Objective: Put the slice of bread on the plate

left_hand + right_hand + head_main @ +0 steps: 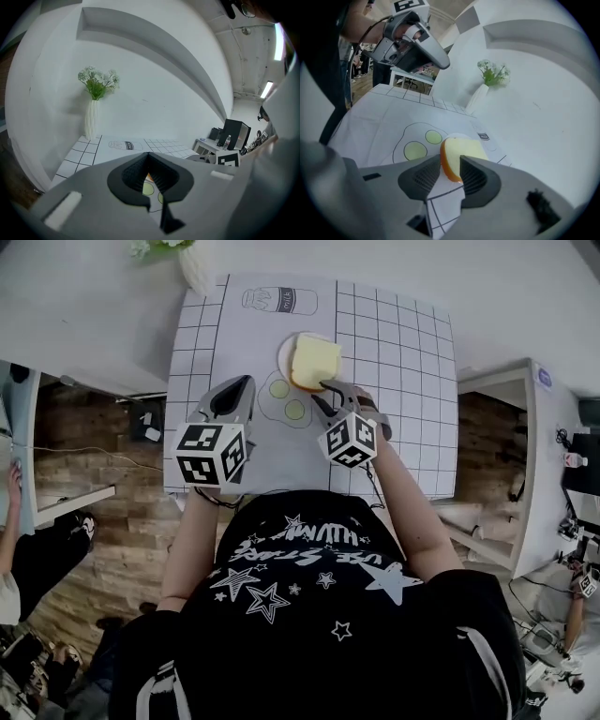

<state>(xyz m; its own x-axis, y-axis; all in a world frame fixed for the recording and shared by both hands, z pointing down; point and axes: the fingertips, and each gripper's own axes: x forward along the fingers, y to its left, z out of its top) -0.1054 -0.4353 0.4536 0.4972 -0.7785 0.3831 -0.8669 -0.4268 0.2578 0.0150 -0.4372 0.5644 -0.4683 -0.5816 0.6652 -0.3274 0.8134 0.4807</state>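
Observation:
A pale yellow slice of bread (316, 360) with an orange crust lies on the small white plate (284, 354) at the middle of the gridded mat. My right gripper (339, 393) is at the slice's near edge. In the right gripper view its jaws stand open to either side of the bread (465, 149), and the crust corner sits between the pads without being pinched. My left gripper (246, 382) hovers left of the plate over the drawn fried egg, shut and empty. In the left gripper view its tips (149, 157) meet.
The mat (394, 352) carries a drawn milk bottle (279, 301) and a fried egg outline (286, 401). A white vase of flowers (192, 263) stands at the table's far left corner by the wall. Wooden floor drops away on both sides of the narrow table.

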